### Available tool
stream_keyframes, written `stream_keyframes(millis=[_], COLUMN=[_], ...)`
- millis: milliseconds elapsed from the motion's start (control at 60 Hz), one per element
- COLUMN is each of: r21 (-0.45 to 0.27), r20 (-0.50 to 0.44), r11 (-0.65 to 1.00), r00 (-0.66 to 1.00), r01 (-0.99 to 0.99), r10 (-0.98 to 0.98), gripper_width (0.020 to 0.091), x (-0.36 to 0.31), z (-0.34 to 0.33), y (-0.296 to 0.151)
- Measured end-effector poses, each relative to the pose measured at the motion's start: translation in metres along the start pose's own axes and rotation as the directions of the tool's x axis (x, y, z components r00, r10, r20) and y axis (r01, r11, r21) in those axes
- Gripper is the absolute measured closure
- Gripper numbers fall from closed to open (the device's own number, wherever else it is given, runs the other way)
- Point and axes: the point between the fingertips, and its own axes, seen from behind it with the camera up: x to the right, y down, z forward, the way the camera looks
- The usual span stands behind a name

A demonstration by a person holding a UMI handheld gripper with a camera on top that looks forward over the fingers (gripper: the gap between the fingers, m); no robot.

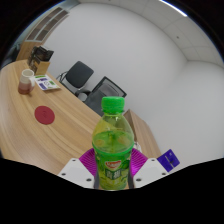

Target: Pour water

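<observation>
A green plastic bottle (pixel 112 140) with a green cap and a green label stands upright between my fingers, lifted well above the table. My gripper (pixel 112 166) is shut on the bottle, with the purple pads (pixel 88 160) pressing on its sides at label height. On the wooden table (pixel 30 120) to the left lies a red round coaster or lid (pixel 45 115), and farther off stands a tan cup (pixel 25 78). The bottle's lower part is hidden below the fingers.
Beyond the cup lies a small white box or booklet (pixel 45 84). A black office chair (pixel 77 76) stands behind the table, a second one (pixel 108 93) behind the bottle. A purple object (pixel 170 158) lies by the right finger. White walls lie beyond.
</observation>
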Motion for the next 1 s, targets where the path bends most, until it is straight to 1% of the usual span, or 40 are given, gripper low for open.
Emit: stream_keyframes(millis=[83, 183, 233, 333, 417, 500, 583, 750, 867, 1000], r21=[0.007, 0.04, 0.045, 0.084, 0.113, 0.105, 0.108, 0.067, 0.046, 0.044], r20=[-0.014, -0.037, -0.046, -0.075, -0.109, -0.122, -0.155, -0.22, -0.206, -0.198], r11=[0.979, 0.916, 0.865, 0.749, 0.65, 0.537, 0.423, 0.225, 0.187, 0.184], r00=[0.979, 0.916, 0.866, 0.753, 0.66, 0.547, 0.435, 0.234, 0.193, 0.19], r01=[0.204, 0.4, 0.499, 0.658, 0.751, 0.837, 0.9, 0.972, 0.981, 0.982], r10=[-0.204, -0.399, -0.497, -0.653, -0.744, -0.828, -0.887, -0.947, -0.959, -0.962], gripper_width=[0.0715, 0.0715, 0.0715, 0.0717, 0.0716, 0.0718, 0.0717, 0.0717, 0.0717, 0.0717], x=[-0.021, -0.053, -0.073, -0.11, -0.139, -0.164, -0.184, -0.21, -0.216, -0.219], z=[0.011, 0.028, 0.035, 0.048, 0.049, 0.055, 0.059, 0.061, 0.063, 0.063], y=[-0.05, -0.113, -0.136, -0.183, -0.212, -0.228, -0.242, -0.253, -0.251, -0.251])
